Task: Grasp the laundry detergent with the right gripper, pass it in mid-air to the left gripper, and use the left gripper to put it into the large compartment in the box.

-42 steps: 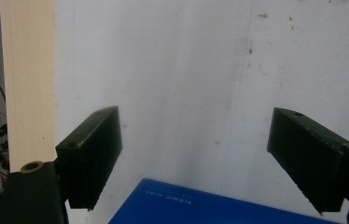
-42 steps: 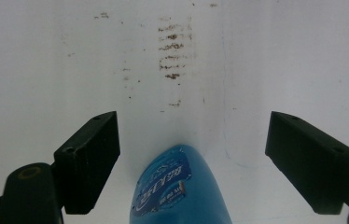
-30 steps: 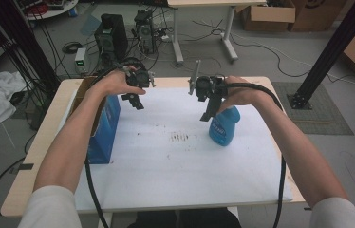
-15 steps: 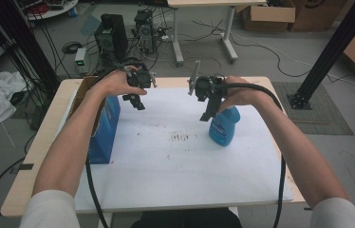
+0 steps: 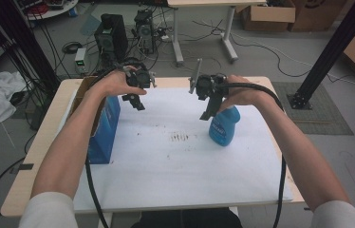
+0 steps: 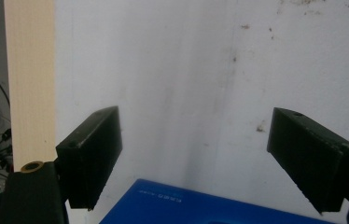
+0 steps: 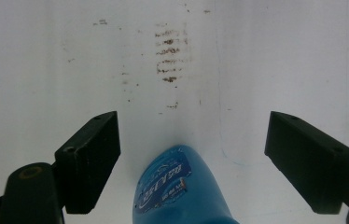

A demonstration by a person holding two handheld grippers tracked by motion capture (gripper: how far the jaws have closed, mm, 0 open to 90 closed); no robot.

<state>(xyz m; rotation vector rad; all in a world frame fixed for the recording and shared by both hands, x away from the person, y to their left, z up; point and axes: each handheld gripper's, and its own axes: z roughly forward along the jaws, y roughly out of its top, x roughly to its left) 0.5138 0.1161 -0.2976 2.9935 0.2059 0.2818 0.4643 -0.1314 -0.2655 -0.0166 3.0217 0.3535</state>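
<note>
A blue plastic bottle with a label lies on the white sheet at the right. My right gripper hovers just above and left of it, open, jaws pointing down. In the right gripper view the blue bottle sits low between the wide-apart jaws of that gripper, not touched. A blue box stands at the sheet's left edge. My left gripper hangs open above the sheet to the box's right; the left gripper view shows the blue box's top below its spread jaws.
Brown smudges mark the middle of the sheet. The wooden table edge shows at the left. Cables trail from both grippers along the person's forearms. Behind the table stand electronics and a desk on the floor.
</note>
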